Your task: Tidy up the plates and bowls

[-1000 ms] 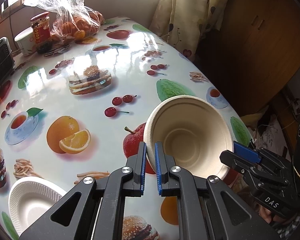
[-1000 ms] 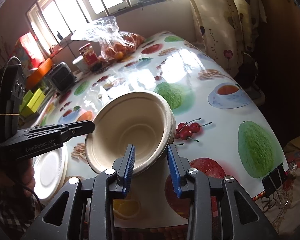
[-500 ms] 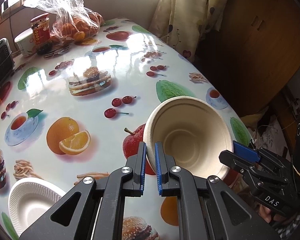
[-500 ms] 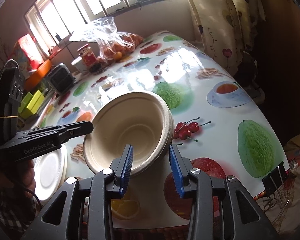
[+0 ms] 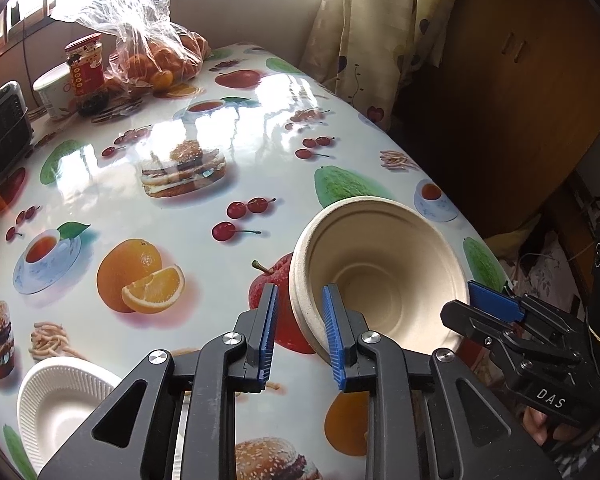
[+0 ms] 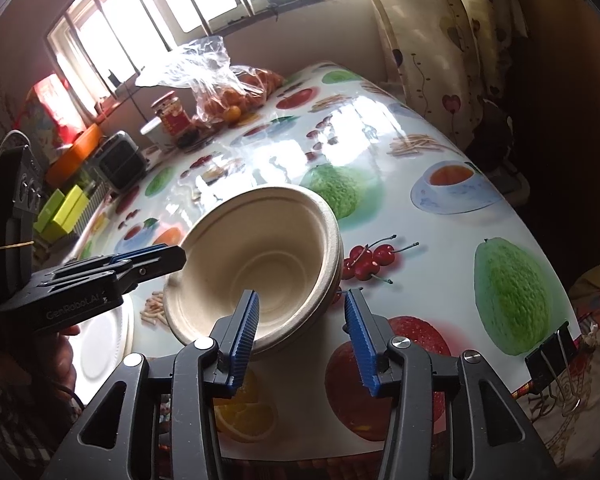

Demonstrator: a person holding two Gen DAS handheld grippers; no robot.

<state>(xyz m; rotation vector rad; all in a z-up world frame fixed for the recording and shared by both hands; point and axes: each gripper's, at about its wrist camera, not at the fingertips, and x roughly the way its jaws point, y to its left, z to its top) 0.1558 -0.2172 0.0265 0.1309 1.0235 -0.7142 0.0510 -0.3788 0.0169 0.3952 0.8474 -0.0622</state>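
A beige paper bowl [image 5: 380, 276], seemingly stacked on another, is tilted near the table's front edge; it also shows in the right wrist view [image 6: 260, 264]. My left gripper [image 5: 298, 332] is open, its fingers straddling the bowl's left rim. My right gripper [image 6: 302, 328] is open, with the bowl's near rim between its fingers. A white paper plate [image 5: 64, 408] lies at the front left, also in the right wrist view [image 6: 100, 340].
A fruit-print tablecloth [image 5: 180, 220] covers the table. At the far end stand a bag of oranges [image 5: 156, 60], a red jar [image 5: 85, 68], a white cup [image 5: 52, 92] and a small heater [image 5: 2, 128]. A curtain [image 5: 376, 32] hangs at the right.
My left gripper has opened and let go of the bowl's rim. My right gripper has opened wider. The bowl has barely moved.
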